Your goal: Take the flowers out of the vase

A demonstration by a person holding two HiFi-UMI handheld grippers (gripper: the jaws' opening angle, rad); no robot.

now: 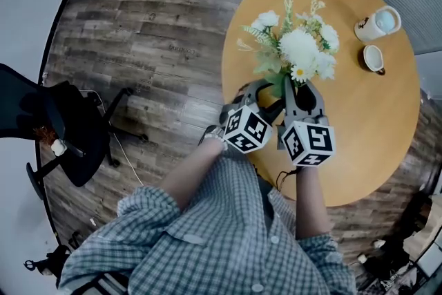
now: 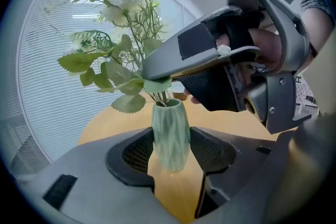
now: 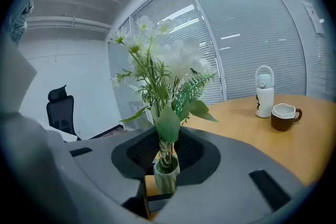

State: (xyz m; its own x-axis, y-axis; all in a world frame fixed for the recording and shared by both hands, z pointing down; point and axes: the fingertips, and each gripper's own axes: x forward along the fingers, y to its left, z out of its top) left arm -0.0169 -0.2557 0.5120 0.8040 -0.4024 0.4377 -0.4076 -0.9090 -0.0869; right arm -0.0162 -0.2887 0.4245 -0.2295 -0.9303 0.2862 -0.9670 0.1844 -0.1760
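Vase (image 2: 170,134) stands upright on the round wooden table (image 1: 359,128), long axis vertical, mouth up. The flowers (image 1: 298,48) are in it: stems (image 3: 164,147) rise straight from the mouth, leaves spread low, white blooms on top. My left gripper (image 2: 170,148) has its fingers clamped on the green ribbed body of the vase, one pad pressed to each side, with the base resting on the table. My right gripper (image 3: 165,150) sits higher. Its fingers are closed on the bundle of stems just above the vase's mouth, pads against both sides as far as I can see. In the head view I look steeply down, so the blooms cover the vase entirely; only the two grippers show, side by side at the near edge of the bouquet. The left gripper view gives the side profile the head view lacks — the whole vase, and my right gripper reaching in from the right over the rim. The right gripper view shows only the vase's rim below the stems, but takes in the far table — a white bottle (image 3: 264,91) with a brown cup (image 3: 283,115) beside it — and a black office chair (image 3: 59,110) off the table at left.
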